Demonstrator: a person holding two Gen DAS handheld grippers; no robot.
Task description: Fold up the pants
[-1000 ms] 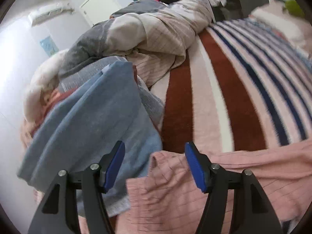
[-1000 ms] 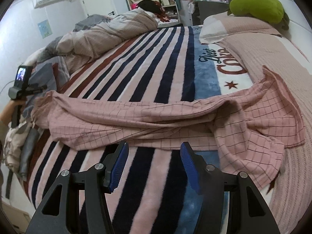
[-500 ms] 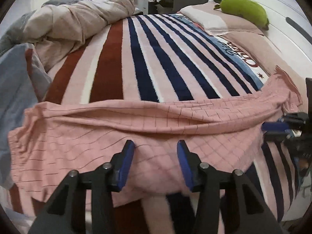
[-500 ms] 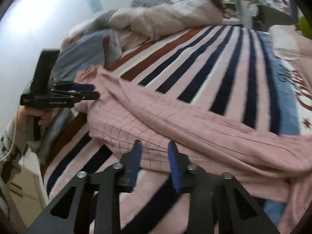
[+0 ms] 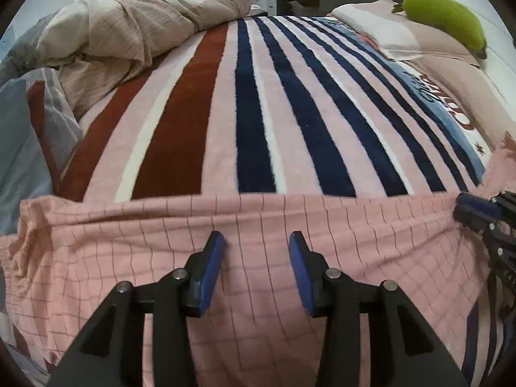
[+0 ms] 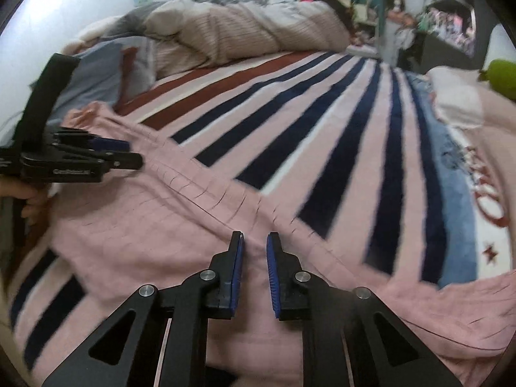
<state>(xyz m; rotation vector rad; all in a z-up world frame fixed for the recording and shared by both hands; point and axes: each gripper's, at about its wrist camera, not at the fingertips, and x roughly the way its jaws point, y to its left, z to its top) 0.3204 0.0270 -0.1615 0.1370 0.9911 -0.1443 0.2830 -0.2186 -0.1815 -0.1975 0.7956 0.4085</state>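
On the bed's striped blanket (image 5: 254,122) the pink checked pants (image 5: 264,225) lie stretched crosswise along the near edge, seemingly for flattening, with the left gripper (image 5: 256,242) spread apart over them and the right gripper (image 6: 254,242) narrowly parted, gripping nothing.

Even, soft indoor light, moderately bright, no hard shadows. Left wrist view mostly sharp: stripes on the blanket (image 5: 258,113) crisp at centre, the grid on the pink pants (image 5: 258,219) readable. Strong fisheye bend, stripes fan and curve outward, black vignette in all corners. Far room clutter soft and small. Right wrist view has clear motion blur: stripe edges on the blanket (image 6: 322,148) smeared, pants (image 6: 145,225) grid washed out, shelves at top right mushy. White wall (image 6: 80,9) at upper left glares, slightly overexposed, bluish at the rim. Faint shadow under each hand-held gripper's fingers.
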